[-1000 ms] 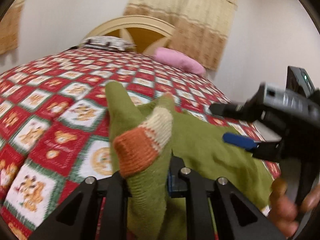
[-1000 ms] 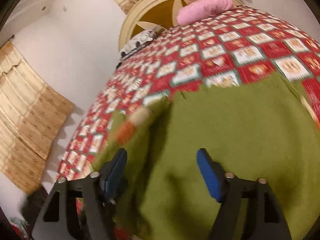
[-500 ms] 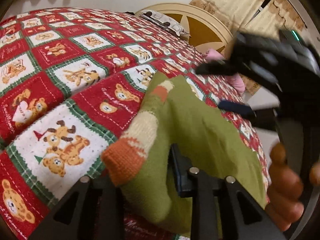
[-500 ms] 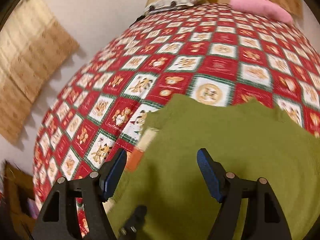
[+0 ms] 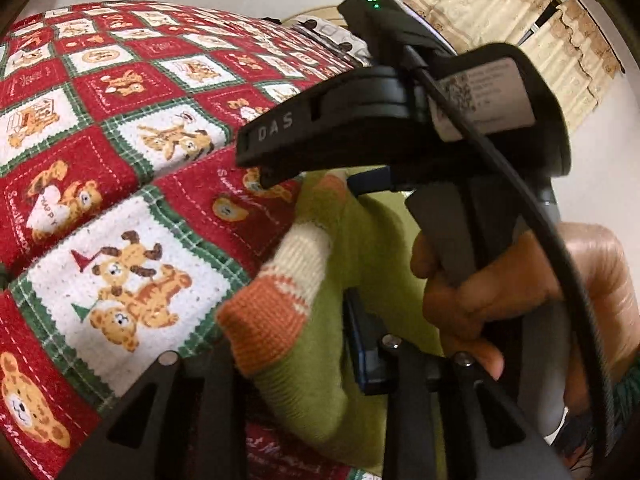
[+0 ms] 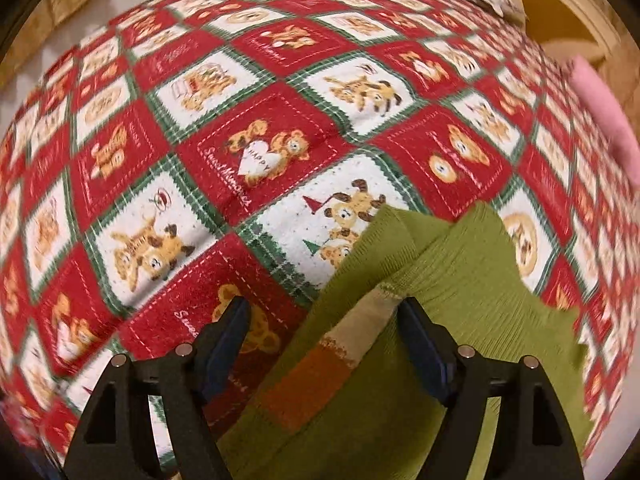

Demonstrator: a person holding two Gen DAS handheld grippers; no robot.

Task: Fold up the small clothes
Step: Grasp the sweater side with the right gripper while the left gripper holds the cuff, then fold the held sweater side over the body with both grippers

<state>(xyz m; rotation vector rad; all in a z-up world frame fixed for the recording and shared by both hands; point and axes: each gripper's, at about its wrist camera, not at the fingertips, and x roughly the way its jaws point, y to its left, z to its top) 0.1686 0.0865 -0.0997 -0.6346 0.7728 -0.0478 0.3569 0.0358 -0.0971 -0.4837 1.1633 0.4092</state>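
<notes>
A small green knit sweater (image 6: 460, 292) lies on the bed; its sleeve ends in a cream band and an orange cuff (image 5: 264, 328). My left gripper (image 5: 288, 344) is shut on this sleeve, holding it just behind the cuff above the bedspread. My right gripper (image 6: 324, 340) is open, hovering over the sleeve's cuff (image 6: 308, 384) and the sweater's edge, its jaws on either side of the cuff without touching. In the left wrist view the right gripper's black body (image 5: 400, 120) and the hand holding it fill the right half, hiding most of the sweater.
The bed is covered by a red, white and green bear-patterned bedspread (image 6: 256, 160). A pink pillow (image 6: 608, 128) and a patterned pillow lie by the wooden headboard (image 6: 560, 4). Beige curtains (image 5: 540, 20) hang on the wall.
The right gripper has swung left and down across the sweater until it stands over the sleeve cuff, close in front of the left camera. The left gripper keeps its hold on the sleeve.
</notes>
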